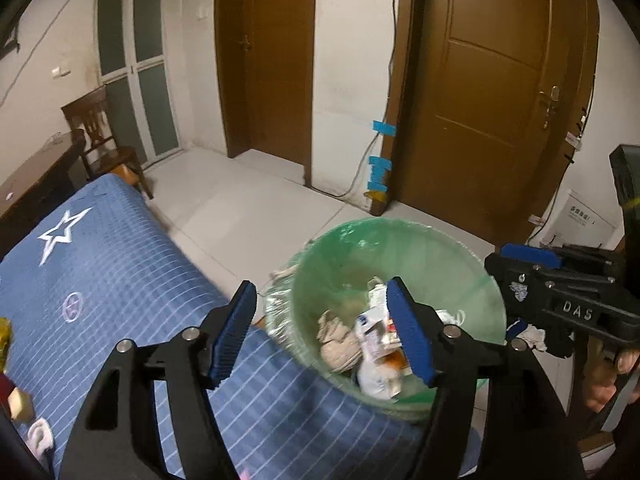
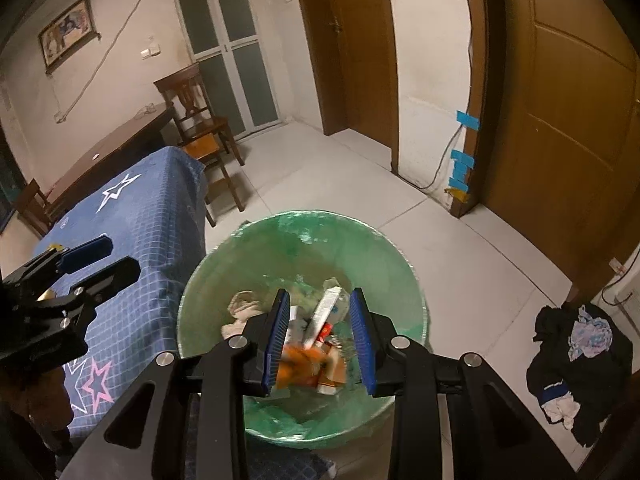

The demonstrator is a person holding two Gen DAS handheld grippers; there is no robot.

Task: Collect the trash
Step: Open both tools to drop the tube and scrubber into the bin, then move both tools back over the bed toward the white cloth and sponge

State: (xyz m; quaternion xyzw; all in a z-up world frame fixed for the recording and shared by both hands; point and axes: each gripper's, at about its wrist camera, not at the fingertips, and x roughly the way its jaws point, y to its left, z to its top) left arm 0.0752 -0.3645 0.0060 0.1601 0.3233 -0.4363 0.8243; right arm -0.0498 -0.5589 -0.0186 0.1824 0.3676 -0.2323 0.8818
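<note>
While both grippers hover over the green-lined bin [image 2: 360, 248], trash [image 2: 316, 344] lies inside. Left gripper [image 1: 322, 332] jaws released, empty. Right gripper [image 2: 320, 338] jaws parted, gripping nothing.

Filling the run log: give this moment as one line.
left gripper: open, empty | right gripper: open, empty | both above bin | trash: in bin

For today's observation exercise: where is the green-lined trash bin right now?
In both wrist views the green-lined trash bin stands on the floor, against the blue bedspread, below both grippers.
</note>
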